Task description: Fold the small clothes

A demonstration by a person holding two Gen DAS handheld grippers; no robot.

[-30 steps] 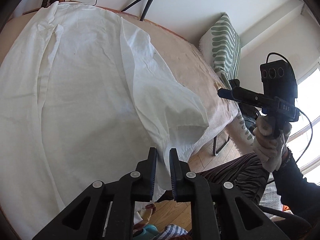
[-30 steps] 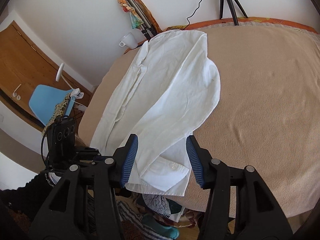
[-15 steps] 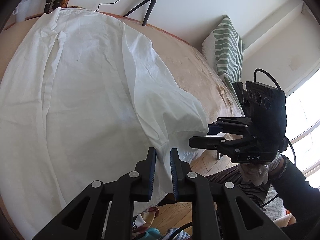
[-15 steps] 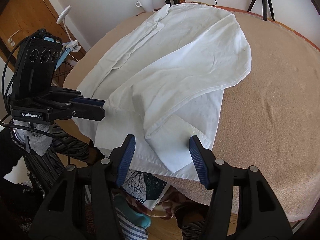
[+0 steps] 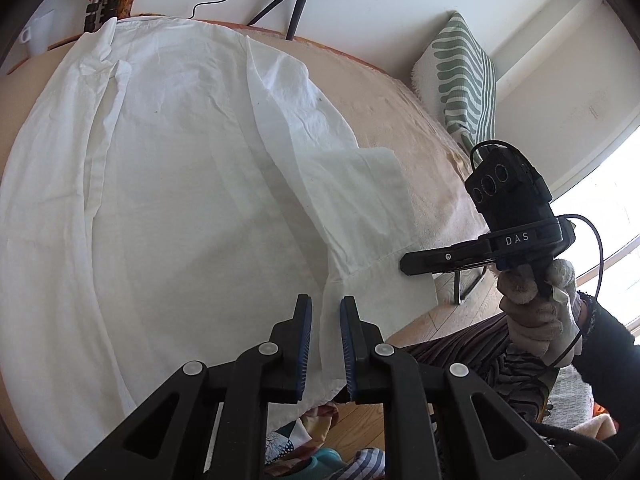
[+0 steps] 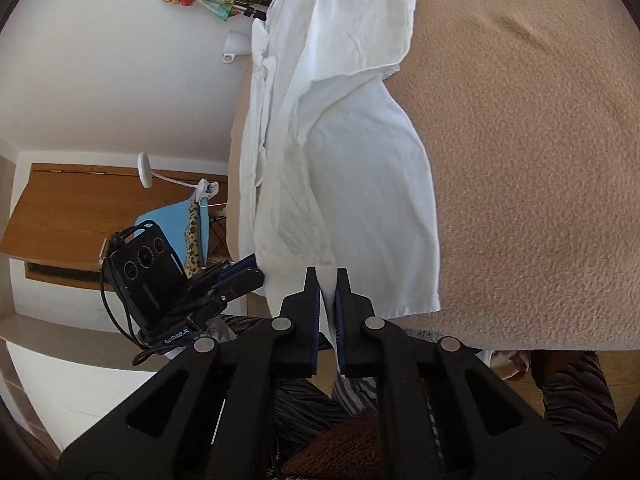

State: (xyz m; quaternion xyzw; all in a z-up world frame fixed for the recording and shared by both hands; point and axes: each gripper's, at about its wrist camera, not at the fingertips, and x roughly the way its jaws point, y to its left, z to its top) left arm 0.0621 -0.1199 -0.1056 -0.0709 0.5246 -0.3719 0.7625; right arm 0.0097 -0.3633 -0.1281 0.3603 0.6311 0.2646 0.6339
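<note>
a: where does the white shirt (image 5: 168,184) lie?

b: flat on the beige bed (image 6: 540,160), long axis running from the near hem to the far collar.

a: and the grips?

b: left hand-held gripper (image 5: 326,344) is clenched on the near hem. right hand-held gripper (image 6: 328,308) is closing on the same hem further right, cloth between its jaws. both sit at the near edge, so the fold likely goes away, toward the collar.
</note>
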